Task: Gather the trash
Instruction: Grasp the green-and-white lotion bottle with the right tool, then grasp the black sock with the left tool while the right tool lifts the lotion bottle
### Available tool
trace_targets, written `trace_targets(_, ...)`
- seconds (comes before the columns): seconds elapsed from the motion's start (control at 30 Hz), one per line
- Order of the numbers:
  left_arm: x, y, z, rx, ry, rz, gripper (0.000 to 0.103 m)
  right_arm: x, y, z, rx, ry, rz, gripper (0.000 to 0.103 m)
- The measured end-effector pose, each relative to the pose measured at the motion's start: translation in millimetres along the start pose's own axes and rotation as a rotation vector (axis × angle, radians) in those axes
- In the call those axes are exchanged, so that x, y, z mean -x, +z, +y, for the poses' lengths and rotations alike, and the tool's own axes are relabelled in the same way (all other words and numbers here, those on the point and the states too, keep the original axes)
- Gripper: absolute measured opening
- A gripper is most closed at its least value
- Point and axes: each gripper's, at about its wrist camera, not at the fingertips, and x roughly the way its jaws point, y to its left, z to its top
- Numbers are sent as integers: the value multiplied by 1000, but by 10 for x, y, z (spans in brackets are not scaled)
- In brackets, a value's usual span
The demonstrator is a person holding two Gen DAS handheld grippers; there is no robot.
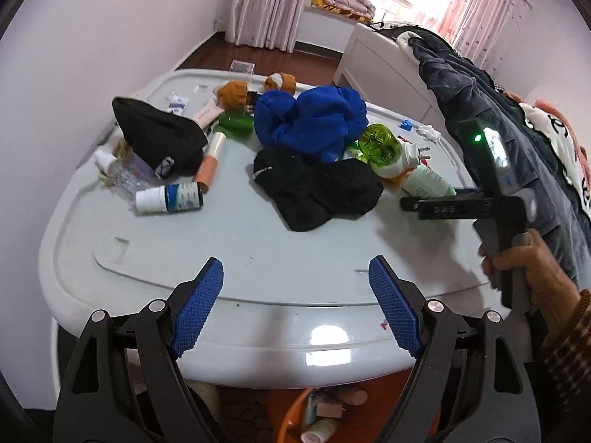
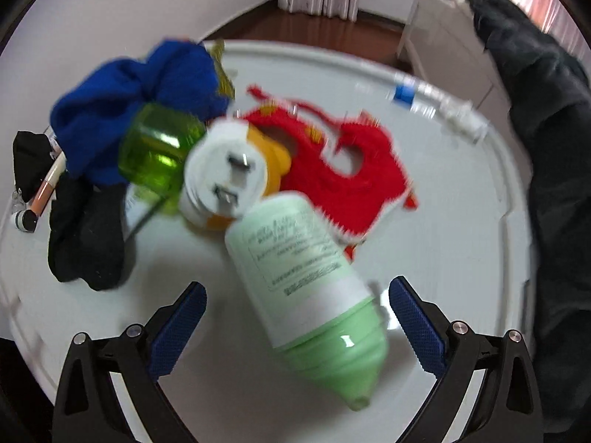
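1. Tube [image 2: 303, 291] — pale green, white label, cap end toward the camera — lies on the counter [image 2: 461, 229] between the right gripper [image 2: 297, 323] jaws, which stand wide, untouching.
2. Left gripper [image 1: 295, 304] jaws are wide and empty over the near counter edge.
3. Bare counter surrounds the cap; a green plug-in device [image 2: 192, 162] touches the tube's far end.

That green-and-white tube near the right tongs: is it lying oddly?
Yes. The tube lies tipped on its side on the white table, its flat end touching the plug-in device, amid scattered clothes rather than standing.
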Motion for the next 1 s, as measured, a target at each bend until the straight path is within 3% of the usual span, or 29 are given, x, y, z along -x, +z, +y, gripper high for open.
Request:
trace_targets(0.07, -1, 1, 10, 9, -4, 1, 79, 13, -3, -1, -2, 2, -27, 95)
trace_targets(0.13, -5, -2, 14, 10, -1, 2, 79, 73, 0, 6, -14, -1, -70, 75)
trace_targets(0.17, -13, -5, 16, 9, 1, 5, 79, 93, 9, 23, -11, 0, -73, 58)
trace_targets(0.2, -29, -10, 18, 9, 6, 12, 79, 111, 10, 58, 4, -19, -74, 54)
trace_targets(0.27, -43, -14, 32, 14, 8, 18, 79, 143, -34, 145, 42, -51, -84, 54)
trace_targets(0.6, -340, 301, -156, -11, 23, 55, 79, 680, -147, 54, 8, 107, -184, 53)
trace_targets(0.93, -1138, 630, -346, 3, 141, 122, 79, 896, -191, -248, -49, 174, -220, 53)
trace_targets(1.0, -1241, 613, -374, -6, 183, 122, 87, 933, -215, -276, -47, 175, -229, 53)
